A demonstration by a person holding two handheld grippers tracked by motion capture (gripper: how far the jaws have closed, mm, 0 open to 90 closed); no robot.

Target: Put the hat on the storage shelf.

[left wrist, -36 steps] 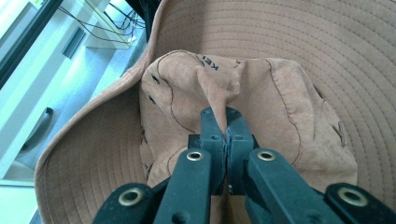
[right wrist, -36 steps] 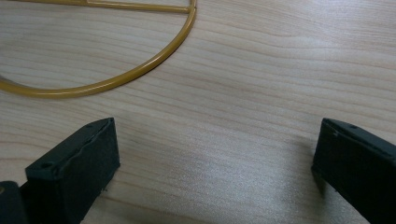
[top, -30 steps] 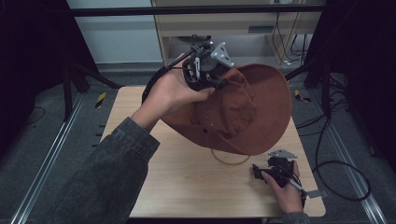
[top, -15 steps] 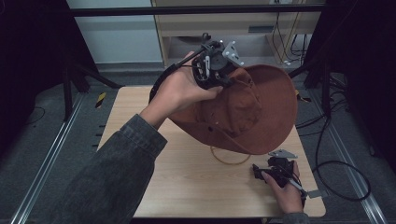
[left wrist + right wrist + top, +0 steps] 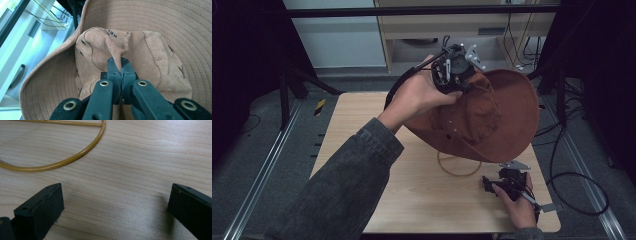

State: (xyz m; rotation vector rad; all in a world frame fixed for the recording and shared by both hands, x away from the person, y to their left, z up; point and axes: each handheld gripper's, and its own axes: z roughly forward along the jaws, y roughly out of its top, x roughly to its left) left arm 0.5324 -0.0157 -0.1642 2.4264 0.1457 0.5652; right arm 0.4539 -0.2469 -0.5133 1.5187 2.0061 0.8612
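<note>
Though lifted clear of the yellow wire ring [image 5: 459, 167] on the table [image 5: 362, 130], hung tilted, not level: brown wide-brimmed hat [image 5: 512, 115], up above the ring and to its far side, crown turned up toward the gripper holding it, lower brim edge overhanging the ring's far arc; carried by the left gripper [image 5: 121, 61] alone, high above and beyond the ring, jaws pressed fully together on a ridge of crown fabric pulled up between them, no gap to be seen in the left gripper view; wrapped round that gripper's body, the left hand [image 5: 417, 97], up and to the left of the ring.

Rested just right of the ring and a little nearer the person: right gripper [image 5: 115, 195], jaws spread wide, nothing between them but bare wood, tips low at the tabletop, aimed past the ring's near curve; backed by the right hand [image 5: 519, 207].

Judged the deciding relation thus: hat above and beyond the ring, so downward and toward the person for any setting-down over it; crown axis leaning off the vertical, hence probably in need of righting first; right gripper by far the nearer to the ring, left the only one with hold of the hat; could not tell whether the ring bore any upright part under the brim.
</note>
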